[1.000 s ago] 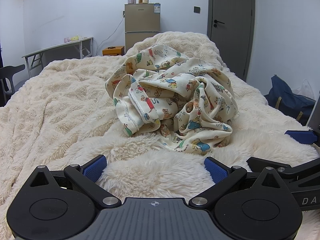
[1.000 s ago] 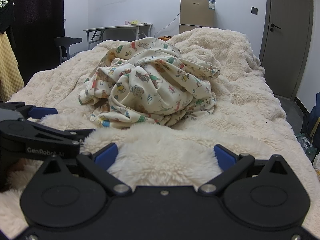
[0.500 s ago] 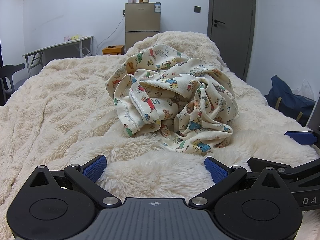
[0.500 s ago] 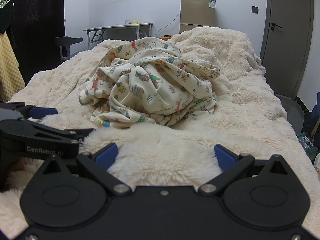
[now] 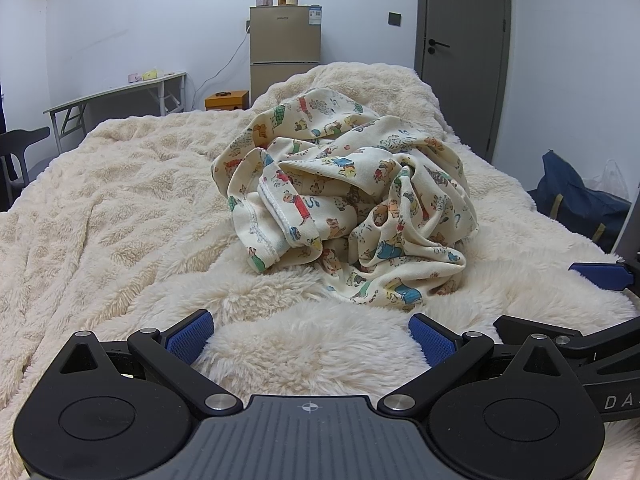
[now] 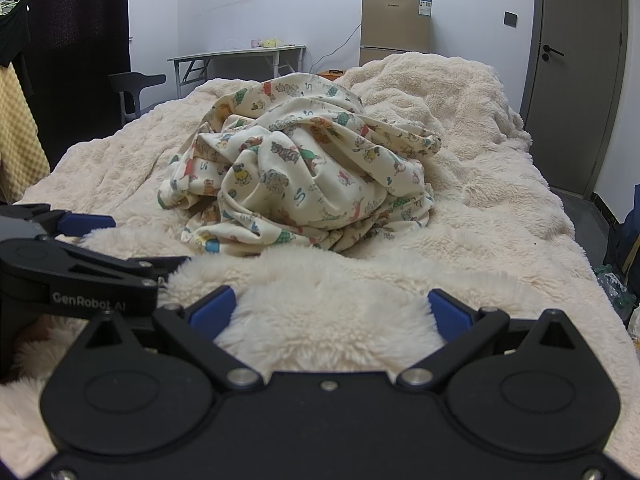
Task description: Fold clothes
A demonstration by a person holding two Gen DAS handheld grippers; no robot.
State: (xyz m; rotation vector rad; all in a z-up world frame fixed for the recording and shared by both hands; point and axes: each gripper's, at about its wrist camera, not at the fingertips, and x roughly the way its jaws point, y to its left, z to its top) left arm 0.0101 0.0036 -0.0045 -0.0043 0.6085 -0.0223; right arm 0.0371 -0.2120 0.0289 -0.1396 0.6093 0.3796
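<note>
At the far left of the room a dark chair (image 6: 136, 84) stands by a folding table (image 5: 120, 94) set against the white wall. In front of them spreads the bed, covered by a cream fleece blanket (image 5: 112, 208) that fills most of both views. The left gripper (image 5: 310, 334) sits low over the near edge of the blanket, its jaws spread wide with only fluffy pile between the blue pads, holding nothing. Ahead of it, near the middle of the bed and well apart from both tools, lies the crumpled garment (image 5: 348, 200), a cream cloth printed with small coloured animals, bunched into a heap with a stitched hem (image 5: 276, 212) turned up on its left side. In the right wrist view the same garment (image 6: 304, 176) lies ahead and slightly left of centre. Beyond the bed stands a tan fridge (image 5: 286, 48) with jars on top. The right gripper (image 6: 332, 312) rests just beside the left one, also low on the blanket, jaws wide and empty. To the right are a grey door (image 5: 464, 52) and, on the floor, a dark blue bag (image 5: 576, 200).
</note>
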